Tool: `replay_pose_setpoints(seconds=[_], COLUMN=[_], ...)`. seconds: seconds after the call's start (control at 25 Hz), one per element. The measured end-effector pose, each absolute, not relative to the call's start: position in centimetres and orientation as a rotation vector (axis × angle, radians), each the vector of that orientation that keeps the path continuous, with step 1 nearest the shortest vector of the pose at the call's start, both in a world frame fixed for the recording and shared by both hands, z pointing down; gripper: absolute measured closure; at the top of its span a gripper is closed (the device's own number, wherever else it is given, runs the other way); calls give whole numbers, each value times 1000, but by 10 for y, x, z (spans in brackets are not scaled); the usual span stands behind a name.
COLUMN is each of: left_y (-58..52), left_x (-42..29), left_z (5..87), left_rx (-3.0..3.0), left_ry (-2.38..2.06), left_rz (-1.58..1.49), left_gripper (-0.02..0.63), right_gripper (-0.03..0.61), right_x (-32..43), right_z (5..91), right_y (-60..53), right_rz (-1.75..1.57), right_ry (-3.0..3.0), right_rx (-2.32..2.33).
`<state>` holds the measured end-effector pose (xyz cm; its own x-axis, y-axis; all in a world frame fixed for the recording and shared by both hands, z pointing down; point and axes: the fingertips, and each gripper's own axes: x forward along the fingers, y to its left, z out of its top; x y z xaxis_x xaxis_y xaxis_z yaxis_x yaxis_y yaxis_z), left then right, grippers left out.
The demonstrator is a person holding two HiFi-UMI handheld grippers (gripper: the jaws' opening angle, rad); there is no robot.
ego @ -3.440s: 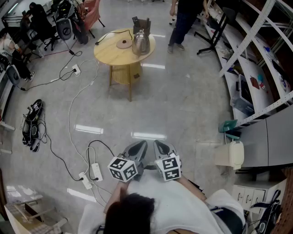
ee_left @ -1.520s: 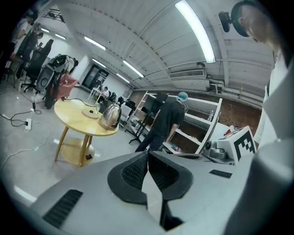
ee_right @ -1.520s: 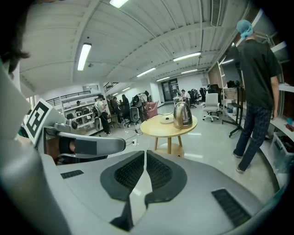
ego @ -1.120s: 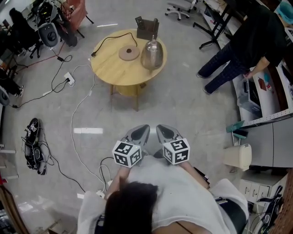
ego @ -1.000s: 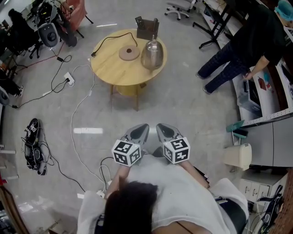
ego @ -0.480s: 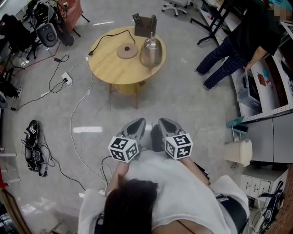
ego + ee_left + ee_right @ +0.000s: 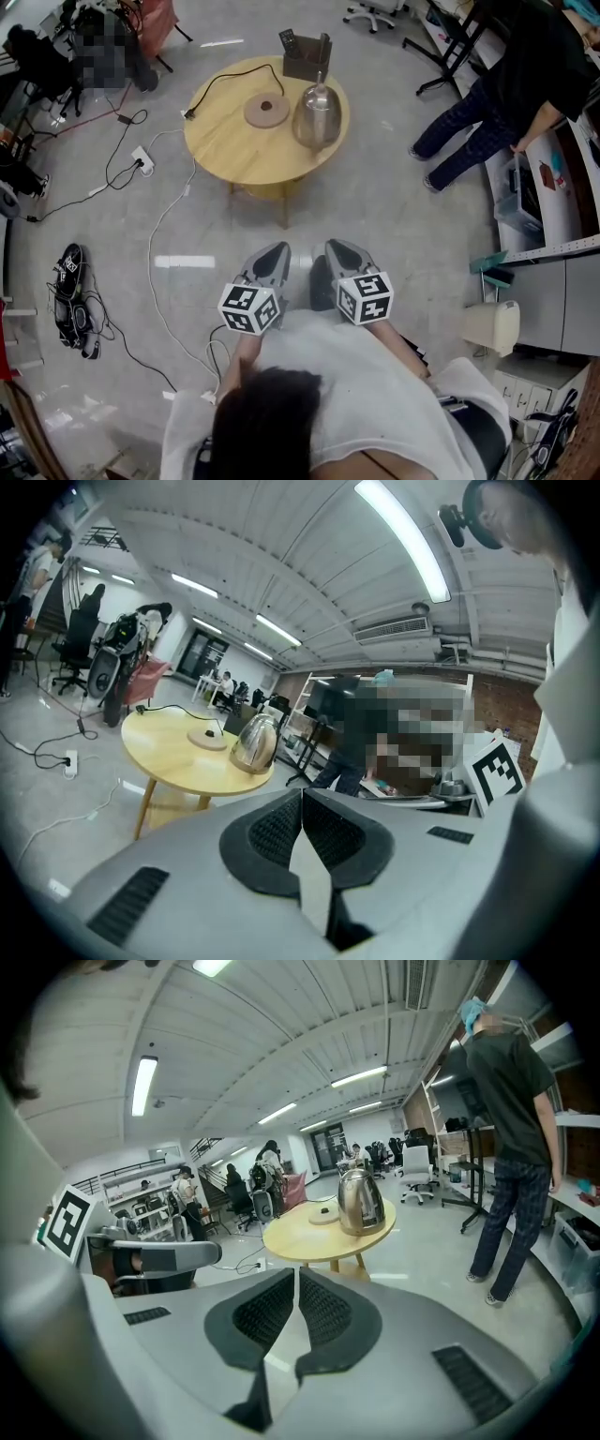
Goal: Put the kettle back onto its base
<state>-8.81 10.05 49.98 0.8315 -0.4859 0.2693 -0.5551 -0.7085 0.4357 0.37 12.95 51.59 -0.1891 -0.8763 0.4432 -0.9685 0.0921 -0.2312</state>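
Kettle: sitting on the table [image 7: 234, 155] beside its base [image 7: 266, 111], the kettle [image 7: 317, 117] is not seated yet.
Fingers: left gripper [image 7: 270, 255] and right gripper [image 7: 339, 251] are pressing shut, empty, far off.
Remaining: probably approaching, grasping, lifting, placing.

My head camera looks steeply down past my own hair onto the floor [image 7: 394, 225], with the round counter [image 7: 234, 155] well ahead. One camera rides on my left tongs [image 7: 302, 795] and one on my right tongs [image 7: 296, 1275]. Each looks along its jaws, almost level, from afar. All three views share the counter and the kettle [image 7: 317, 117].
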Motion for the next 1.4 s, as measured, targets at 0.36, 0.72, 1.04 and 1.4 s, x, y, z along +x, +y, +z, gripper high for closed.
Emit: replay_pose_setpoints(seconds=[0.36, 0.72, 1.04, 1.4], left_y=[47, -9, -52, -85], left_x=[-49, -17, 12, 38], left_z=[502, 501, 504, 512], left_rx=[2477, 2448, 2428, 2381], left_ry=[-775, -830, -866, -952], left_rz=[213, 216, 212, 175], left_gripper=[587, 588, 588, 588], right_gripper=[549, 548, 462, 400], right_x=[36, 65, 85, 106], right_z=[523, 519, 523, 526], right_y=[67, 7, -37, -73], right_rz=[723, 736, 767, 819], right_ry=[-2185, -2259, -2347, -2481], right_rx=[1759, 1654, 1543, 1376])
